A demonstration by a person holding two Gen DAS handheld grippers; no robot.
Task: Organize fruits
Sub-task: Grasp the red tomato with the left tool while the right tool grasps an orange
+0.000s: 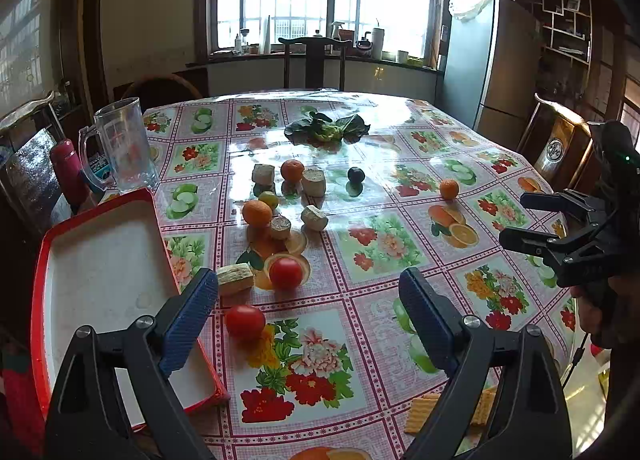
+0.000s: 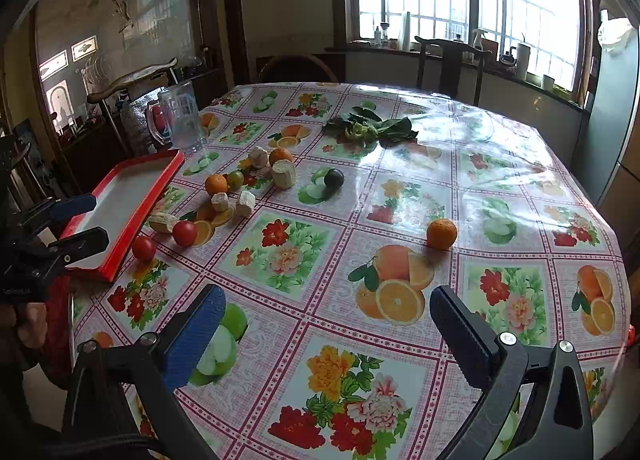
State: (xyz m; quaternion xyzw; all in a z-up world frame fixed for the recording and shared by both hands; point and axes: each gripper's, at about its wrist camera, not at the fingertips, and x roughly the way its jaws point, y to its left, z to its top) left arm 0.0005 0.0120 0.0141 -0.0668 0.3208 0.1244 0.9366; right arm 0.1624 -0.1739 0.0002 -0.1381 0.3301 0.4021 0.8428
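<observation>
Fruit lies scattered on the flowered tablecloth. Two tomatoes (image 1: 245, 321) (image 1: 285, 272) sit nearest, beside the empty red-rimmed white tray (image 1: 104, 260). Behind them are two oranges (image 1: 257, 213) (image 1: 292, 170), a green-yellow citrus (image 1: 268, 199) and a dark round fruit (image 1: 355, 175). A lone orange (image 2: 441, 234) sits apart to the right. My left gripper (image 1: 308, 320) is open over the near tomato and tray corner, holding nothing. My right gripper (image 2: 328, 336) is open and empty above the cloth, short of the lone orange.
Several beige root chunks (image 1: 314, 217) lie among the fruit. Leafy greens (image 1: 326, 127) lie further back. A clear glass jug (image 1: 124, 143) and a red bottle (image 1: 66, 167) stand behind the tray. Wooden chairs ring the table. Biscuits (image 1: 420, 414) lie at the near edge.
</observation>
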